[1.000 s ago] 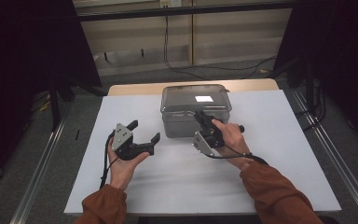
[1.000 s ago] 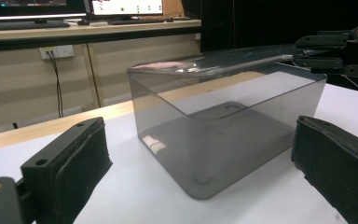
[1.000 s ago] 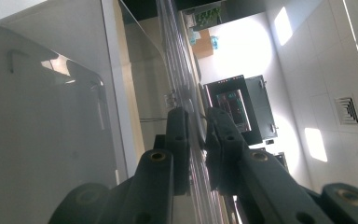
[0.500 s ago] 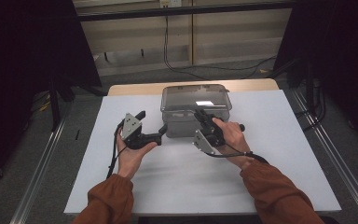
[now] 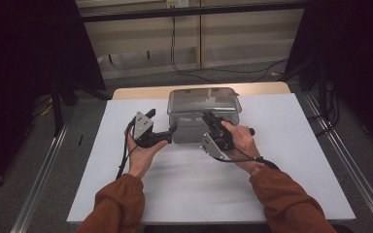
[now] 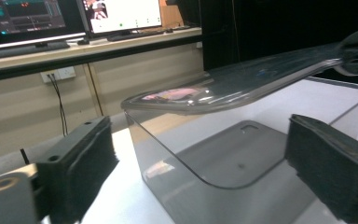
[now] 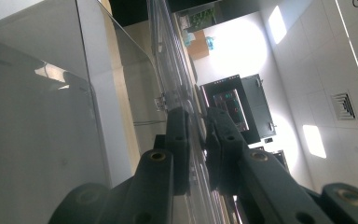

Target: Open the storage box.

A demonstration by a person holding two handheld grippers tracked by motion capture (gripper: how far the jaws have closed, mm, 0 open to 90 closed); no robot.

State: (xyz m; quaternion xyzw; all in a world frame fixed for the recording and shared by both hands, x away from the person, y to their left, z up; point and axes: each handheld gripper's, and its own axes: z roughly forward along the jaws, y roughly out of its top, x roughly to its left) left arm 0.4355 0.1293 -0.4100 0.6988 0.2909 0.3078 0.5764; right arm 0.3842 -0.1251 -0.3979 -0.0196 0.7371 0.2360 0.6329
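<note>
A clear, smoke-tinted plastic storage box point(image 5: 194, 127) stood at the far middle of the white worktop point(image 5: 291, 160), rectangular with rounded corners and seemingly empty. Its transparent lid point(image 5: 203, 100) sat on top, its near edge raised off the rim and slanting upward in the left gripper view, gleaming with reflections.

White table point(image 5: 296, 160) on grey floor point(image 5: 53, 160); beige wall panels point(image 5: 233, 48) behind; monitors point(image 6: 121, 14) on a shelf.

Rust-orange sleeves point(image 5: 119, 204), black padded jaws
</note>
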